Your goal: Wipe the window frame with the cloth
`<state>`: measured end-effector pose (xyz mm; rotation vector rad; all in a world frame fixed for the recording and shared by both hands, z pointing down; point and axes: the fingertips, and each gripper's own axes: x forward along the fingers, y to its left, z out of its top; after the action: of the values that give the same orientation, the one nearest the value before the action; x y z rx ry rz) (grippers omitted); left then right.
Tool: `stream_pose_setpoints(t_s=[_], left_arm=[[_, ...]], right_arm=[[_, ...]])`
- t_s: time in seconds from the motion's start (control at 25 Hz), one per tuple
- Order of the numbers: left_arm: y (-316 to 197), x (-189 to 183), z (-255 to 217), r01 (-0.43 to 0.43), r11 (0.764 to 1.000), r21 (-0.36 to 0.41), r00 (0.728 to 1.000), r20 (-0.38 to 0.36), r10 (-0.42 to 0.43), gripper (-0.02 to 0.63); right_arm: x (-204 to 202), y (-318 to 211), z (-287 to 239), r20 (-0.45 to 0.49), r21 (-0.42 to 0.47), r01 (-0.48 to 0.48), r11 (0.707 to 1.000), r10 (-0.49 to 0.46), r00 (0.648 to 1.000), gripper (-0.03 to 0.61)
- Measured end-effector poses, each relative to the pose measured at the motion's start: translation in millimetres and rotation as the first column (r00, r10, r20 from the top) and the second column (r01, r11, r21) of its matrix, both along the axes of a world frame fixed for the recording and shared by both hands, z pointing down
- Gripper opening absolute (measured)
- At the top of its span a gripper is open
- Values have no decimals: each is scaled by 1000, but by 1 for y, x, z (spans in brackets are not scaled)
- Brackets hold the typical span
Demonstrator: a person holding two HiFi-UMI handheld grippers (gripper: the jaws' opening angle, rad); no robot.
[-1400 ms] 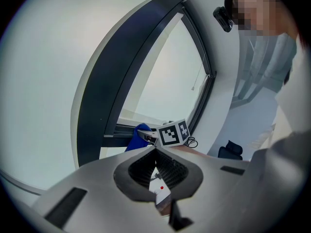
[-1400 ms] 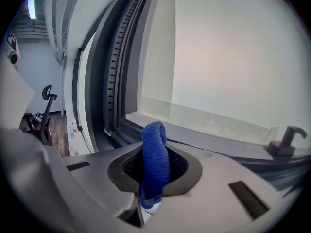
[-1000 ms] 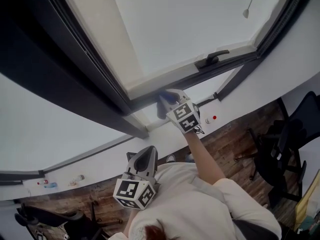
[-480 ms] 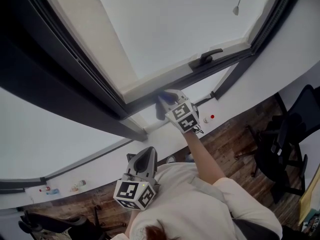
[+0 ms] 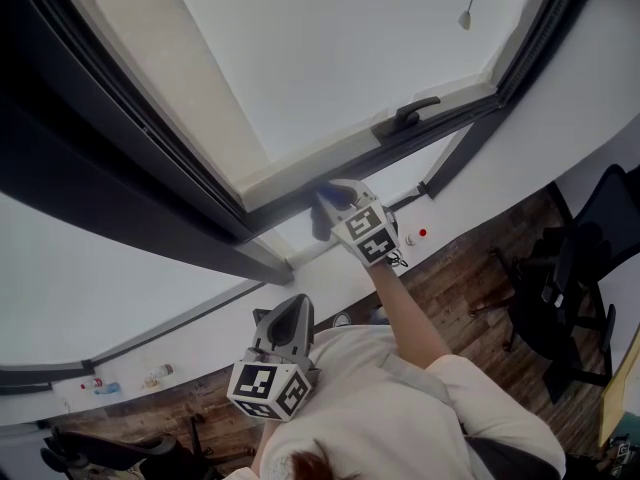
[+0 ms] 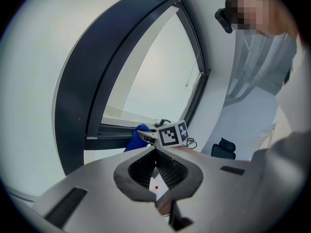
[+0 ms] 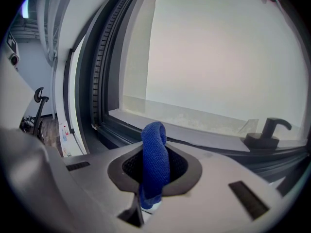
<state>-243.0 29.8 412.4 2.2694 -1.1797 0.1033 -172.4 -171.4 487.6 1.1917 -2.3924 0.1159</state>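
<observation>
A blue cloth point(image 7: 154, 159) is pinched in my right gripper point(image 7: 154, 176), which is shut on it. In the head view this gripper point(image 5: 331, 197) is raised, pressing the cloth point(image 5: 324, 211) against the dark lower rail of the window frame point(image 5: 290, 205), left of the black window handle point(image 5: 405, 116). The rail point(image 7: 127, 129) and handle point(image 7: 265, 134) lie just beyond the cloth. My left gripper point(image 5: 296, 305) hangs low near the person's chest, shut with nothing in it. The left gripper view shows its closed jaws point(image 6: 155, 149) and, farther off, the cloth point(image 6: 135, 138) on the frame point(image 6: 77, 125).
A white sill and wall point(image 5: 330, 298) run below the window, with a small red dot point(image 5: 422, 233) on it. Black office chairs point(image 5: 565, 298) stand on the wooden floor at right. Small bottles point(image 5: 158, 374) lie at lower left. A blind cord pull point(image 5: 465, 18) hangs over the glass.
The window frame and handle have shifted a little left in the head view, so the right gripper with the cloth now sits slightly nearer the handle. The left gripper has stayed put.
</observation>
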Motion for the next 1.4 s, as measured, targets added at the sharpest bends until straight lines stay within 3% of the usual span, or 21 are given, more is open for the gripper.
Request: stream_pose_setpoints(t_s=[1.4], left_arm=[[-15,25,-1,-11,1000,-1,1000,-11,11,5]], right_arm=[[30,-10,2,-11,-4,0,1000,0,1000,49]])
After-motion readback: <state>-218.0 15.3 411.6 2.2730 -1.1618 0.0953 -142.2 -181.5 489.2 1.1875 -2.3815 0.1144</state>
